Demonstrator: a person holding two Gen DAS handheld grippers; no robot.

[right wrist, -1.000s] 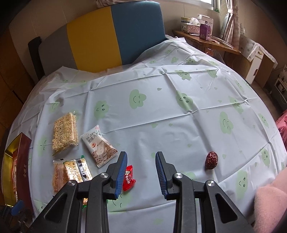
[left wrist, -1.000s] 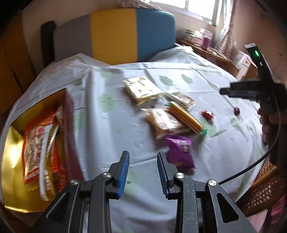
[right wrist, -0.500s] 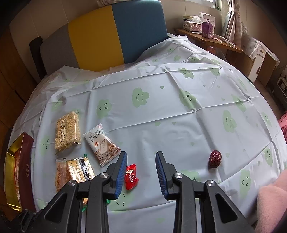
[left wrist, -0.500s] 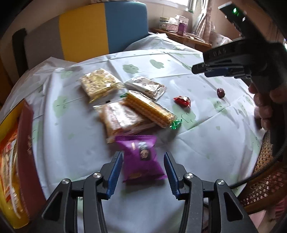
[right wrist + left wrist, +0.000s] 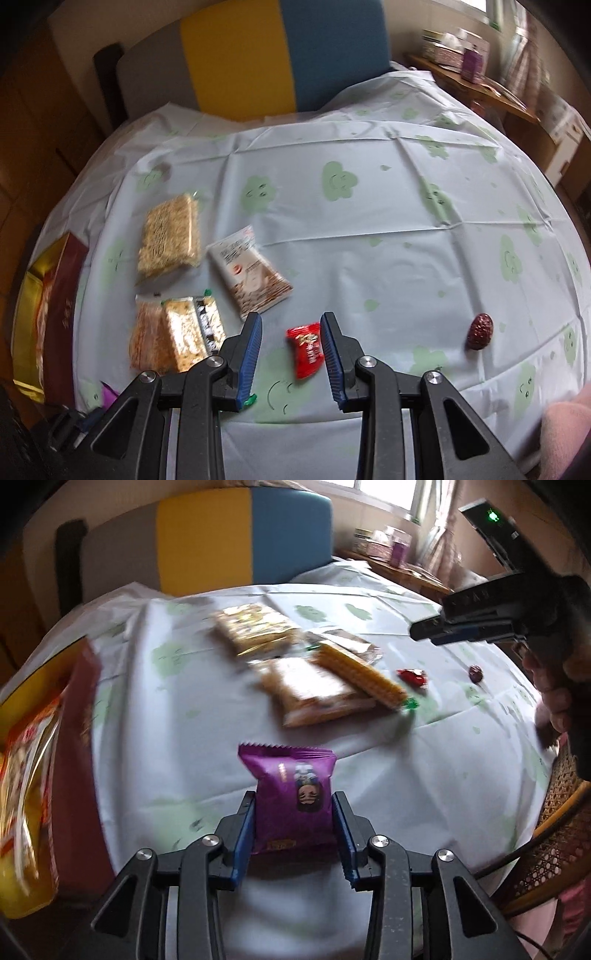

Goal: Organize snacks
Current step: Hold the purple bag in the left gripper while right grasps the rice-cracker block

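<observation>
My left gripper (image 5: 293,805) is shut on a purple snack packet (image 5: 293,794) and holds it above the near table edge. The red box with gold lining (image 5: 40,775), with orange packets inside, stands at the left. My right gripper (image 5: 290,328) is open above the table, and a small red candy (image 5: 306,349) lies between its fingertips. Several snack packs lie on the tablecloth: a rice-crisp pack (image 5: 171,236), a white cracker pack (image 5: 251,273) and a pair of biscuit packs (image 5: 177,332). A dark red date (image 5: 480,330) lies to the right.
The round table has a pale cloth with green clouds (image 5: 369,229). A grey, yellow and blue chair back (image 5: 258,55) stands behind it. A wicker chair (image 5: 554,849) is at the near right. A wooden shelf with boxes (image 5: 480,74) is at the far right.
My left gripper has closed on the purple packet and lifted it off the cloth. My right gripper has moved forward, so the red candy now lies between its fingertips.
</observation>
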